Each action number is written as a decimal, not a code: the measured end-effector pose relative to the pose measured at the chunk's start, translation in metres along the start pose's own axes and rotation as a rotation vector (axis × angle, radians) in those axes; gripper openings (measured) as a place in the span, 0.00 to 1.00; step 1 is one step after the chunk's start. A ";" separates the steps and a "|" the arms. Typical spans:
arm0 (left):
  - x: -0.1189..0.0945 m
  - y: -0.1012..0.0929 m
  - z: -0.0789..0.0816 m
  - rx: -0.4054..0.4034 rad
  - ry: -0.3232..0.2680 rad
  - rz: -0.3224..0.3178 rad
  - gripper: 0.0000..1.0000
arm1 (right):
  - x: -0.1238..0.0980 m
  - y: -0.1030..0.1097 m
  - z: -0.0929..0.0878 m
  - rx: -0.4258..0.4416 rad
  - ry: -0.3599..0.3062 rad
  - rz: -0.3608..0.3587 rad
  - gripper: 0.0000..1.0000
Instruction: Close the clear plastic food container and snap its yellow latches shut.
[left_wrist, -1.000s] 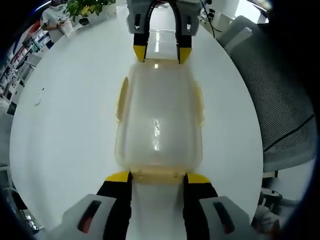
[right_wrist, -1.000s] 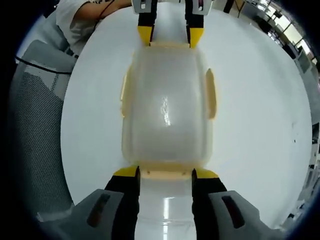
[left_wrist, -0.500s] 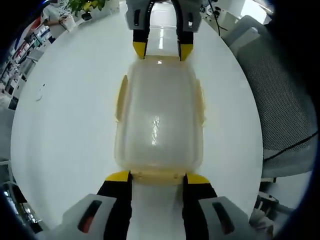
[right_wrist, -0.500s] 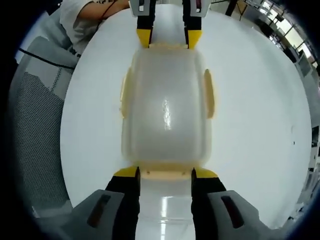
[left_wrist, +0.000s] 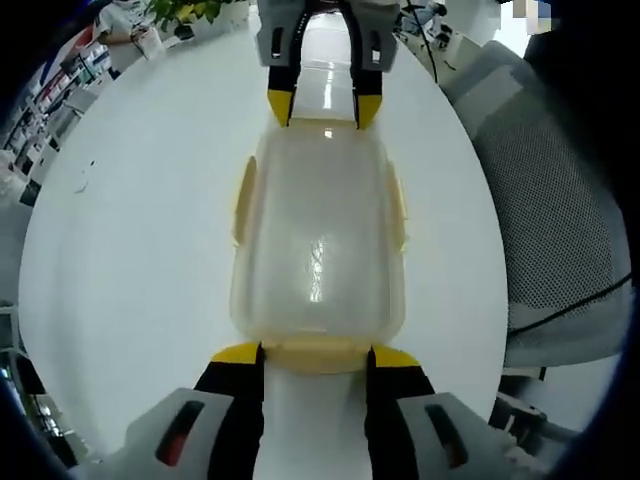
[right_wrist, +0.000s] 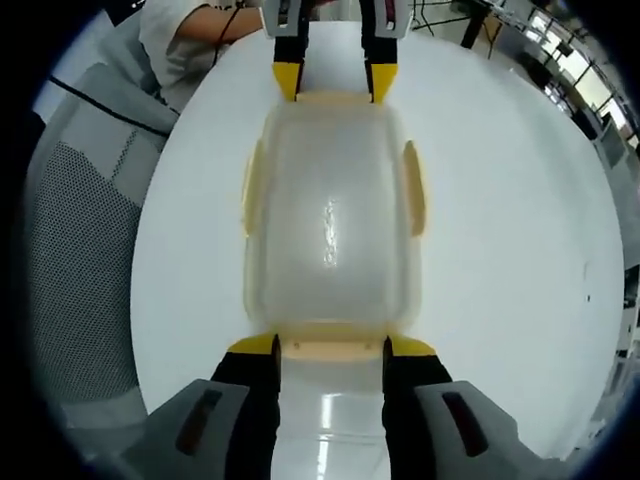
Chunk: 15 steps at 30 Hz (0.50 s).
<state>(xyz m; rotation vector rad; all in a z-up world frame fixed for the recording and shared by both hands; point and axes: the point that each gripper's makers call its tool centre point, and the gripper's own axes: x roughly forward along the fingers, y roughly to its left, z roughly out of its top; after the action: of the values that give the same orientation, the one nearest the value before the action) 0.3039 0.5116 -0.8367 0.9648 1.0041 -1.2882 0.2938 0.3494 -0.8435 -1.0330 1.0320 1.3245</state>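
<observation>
The round white glossy tabletop (left_wrist: 130, 250) carries the clear plastic food container (left_wrist: 318, 245) with its lid on, lying flat near the middle. Beside the tabletop stands a grey mesh office chair (left_wrist: 560, 220), seen also in the right gripper view (right_wrist: 80, 250). A person in a white shirt (right_wrist: 190, 35) sits at the far edge in the right gripper view, and a green plant (left_wrist: 185, 10) stands far away in the left gripper view.

The container's long axis runs from one claw to the other. The left claw (left_wrist: 316, 355) has its two black jaws with yellow tips apart, one at each corner of the near short end, with the pale yellow end latch (left_wrist: 315, 352) between them. The right claw (right_wrist: 330, 347) is open in the same way at the opposite short end, around its latch (right_wrist: 330, 346). Whether the tips touch the latches, I cannot tell. Each claw appears in the other view at the far end (left_wrist: 320, 105) (right_wrist: 331, 82). The yellow side latches (left_wrist: 243, 198) (right_wrist: 414, 188) lie flat against the long walls.
</observation>
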 end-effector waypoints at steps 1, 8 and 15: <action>-0.001 0.000 0.000 -0.001 0.004 -0.002 0.34 | -0.001 -0.001 0.001 -0.002 -0.005 -0.001 0.36; -0.020 0.005 0.004 0.001 -0.017 0.036 0.34 | -0.016 -0.008 0.006 0.004 -0.050 -0.009 0.36; -0.025 0.007 0.000 0.008 0.005 0.047 0.34 | -0.027 -0.004 0.016 0.008 -0.080 -0.016 0.36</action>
<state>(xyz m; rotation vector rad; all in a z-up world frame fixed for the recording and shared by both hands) 0.3100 0.5190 -0.8126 0.9930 0.9756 -1.2517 0.2977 0.3585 -0.8135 -0.9721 0.9667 1.3371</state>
